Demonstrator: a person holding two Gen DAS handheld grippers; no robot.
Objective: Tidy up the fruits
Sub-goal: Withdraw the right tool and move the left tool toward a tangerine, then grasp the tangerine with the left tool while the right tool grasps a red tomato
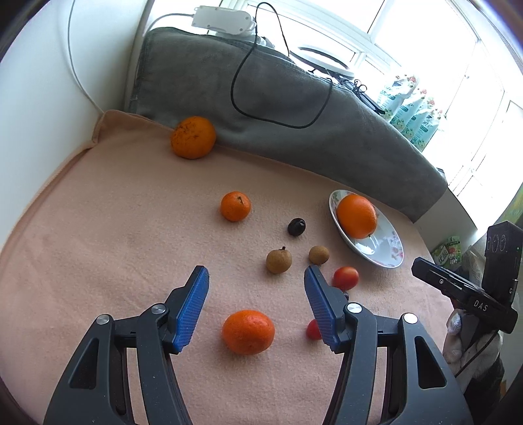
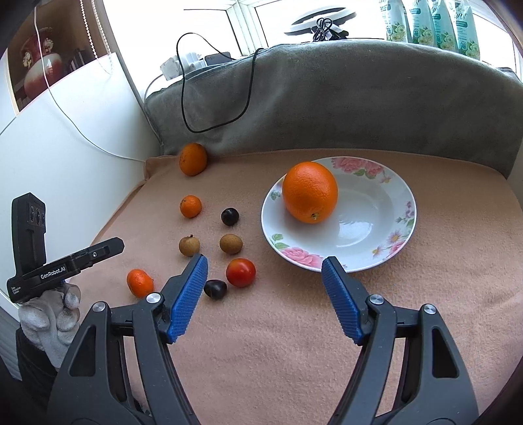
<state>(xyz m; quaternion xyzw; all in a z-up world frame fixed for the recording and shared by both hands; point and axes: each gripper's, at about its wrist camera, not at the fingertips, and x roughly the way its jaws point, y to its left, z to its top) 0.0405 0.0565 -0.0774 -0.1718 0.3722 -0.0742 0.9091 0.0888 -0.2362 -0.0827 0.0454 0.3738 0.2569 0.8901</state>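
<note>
A floral plate holds a big orange. Loose on the pink blanket lie a tangerine, a smaller tangerine, a large mandarin, two longans, a dark plum, another dark fruit and tomatoes. My left gripper is open above the near tangerine. My right gripper is open, just short of the plate's near rim.
A grey cushion with a black cable backs the blanket. A white wall borders the left. A power strip, ring light and packets stand by the window behind.
</note>
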